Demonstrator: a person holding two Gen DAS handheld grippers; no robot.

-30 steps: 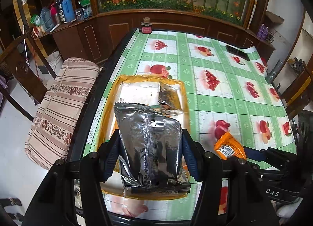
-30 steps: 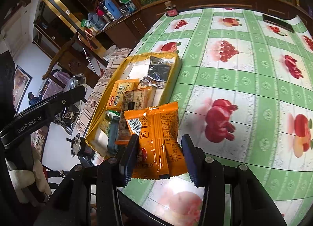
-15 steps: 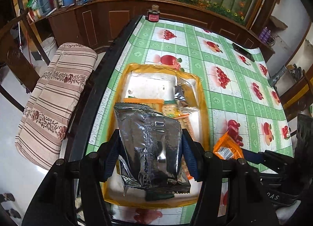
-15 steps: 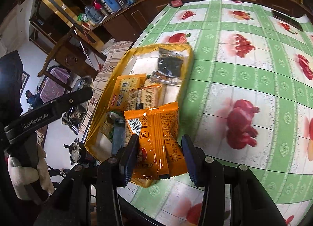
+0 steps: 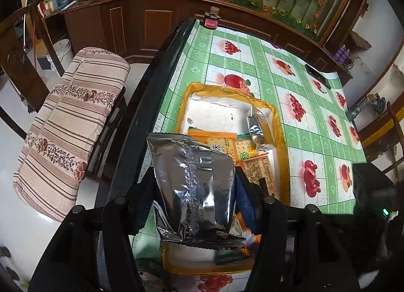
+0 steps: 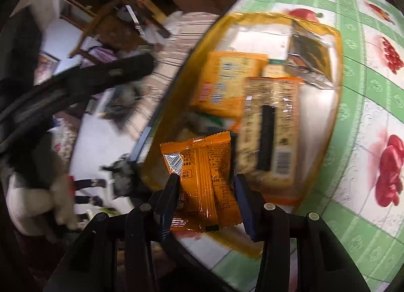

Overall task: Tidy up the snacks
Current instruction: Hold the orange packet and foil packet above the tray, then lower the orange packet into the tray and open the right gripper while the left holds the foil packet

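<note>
My left gripper (image 5: 194, 191) is shut on a silver foil bag (image 5: 192, 165), held upright above the near end of the yellow tray (image 5: 280, 125). In the right wrist view, the jaws of my right gripper (image 6: 205, 180) are closing on a small orange snack packet (image 6: 202, 165) and both pads press its sides. It hangs over the near left corner of the tray (image 6: 338, 47). In the tray lie an orange cracker pack (image 6: 227, 82), a tan pack with a barcode (image 6: 270, 125) and a dark foil pack (image 6: 310, 57).
The tray sits near the left edge of a table with a green fruit-print cloth (image 5: 303, 90). A chair with a striped cushion (image 5: 70, 120) stands left of the table. A small jar (image 5: 211, 18) and a black handset (image 5: 317, 77) lie at the far side.
Both grippers have moved in over the tray and sunk a little, each keeping its packet. The orange packet went from above the tablecloth to above the tray's near corner.
</note>
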